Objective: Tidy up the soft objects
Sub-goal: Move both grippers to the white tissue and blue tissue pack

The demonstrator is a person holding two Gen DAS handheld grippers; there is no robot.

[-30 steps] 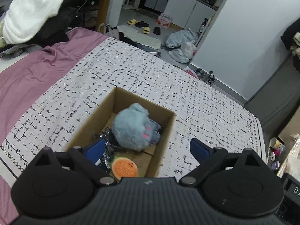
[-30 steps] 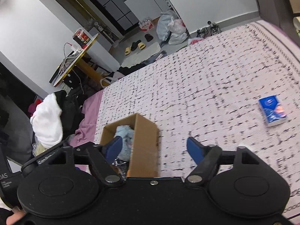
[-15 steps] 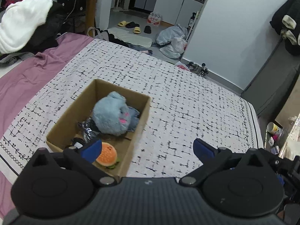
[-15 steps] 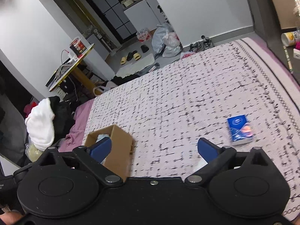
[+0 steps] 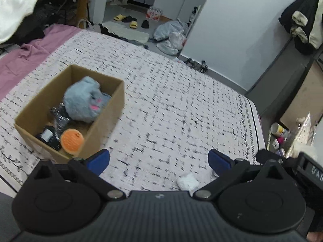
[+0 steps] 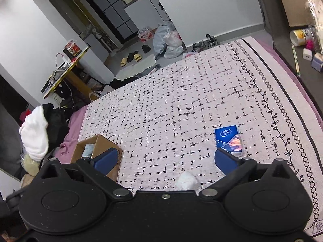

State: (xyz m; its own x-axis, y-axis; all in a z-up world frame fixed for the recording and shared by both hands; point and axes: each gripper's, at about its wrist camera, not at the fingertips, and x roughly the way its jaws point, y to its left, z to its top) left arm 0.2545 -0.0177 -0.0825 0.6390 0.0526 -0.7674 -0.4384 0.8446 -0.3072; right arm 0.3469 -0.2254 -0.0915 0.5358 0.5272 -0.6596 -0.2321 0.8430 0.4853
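One cardboard box (image 5: pixel 109 109) sits on the patterned bedspread (image 5: pixel 181 104), toward the left of the left wrist view. It holds one grey-blue plush toy (image 5: pixel 84 101) against its far end, one orange burger-shaped toy (image 5: pixel 72 140) at its near end, and between them some dark crinkled wrapping (image 5: pixel 59 117) plus a small black-and-white item (image 5: pixel 47 135) (too blurred to name).

Two soft things lie loose outside the box. One crumpled white wad (image 5: pixel 187 182) rests on the bedspread close to both claws, just ahead of them, and shows in the right wrist view too (image 6: pixel 186 180). One blue tissue pack (image 6: pixel 229 140) lies flat farther right, just beyond the right finger (image 6: pixel 226 161) of the right gripper (image 6: pixel 165 161).

The left gripper (image 5: pixel 158 159) is released, its blue pads spread wide over bare bedspread with nothing between them. The right gripper's jaws are opening and nearly at full spread, also grasping nothing; the white wad lies below the gap, untouched.

At the far left, one heap of white and black clothing (image 6: pixel 38 129) lies beside the bed.
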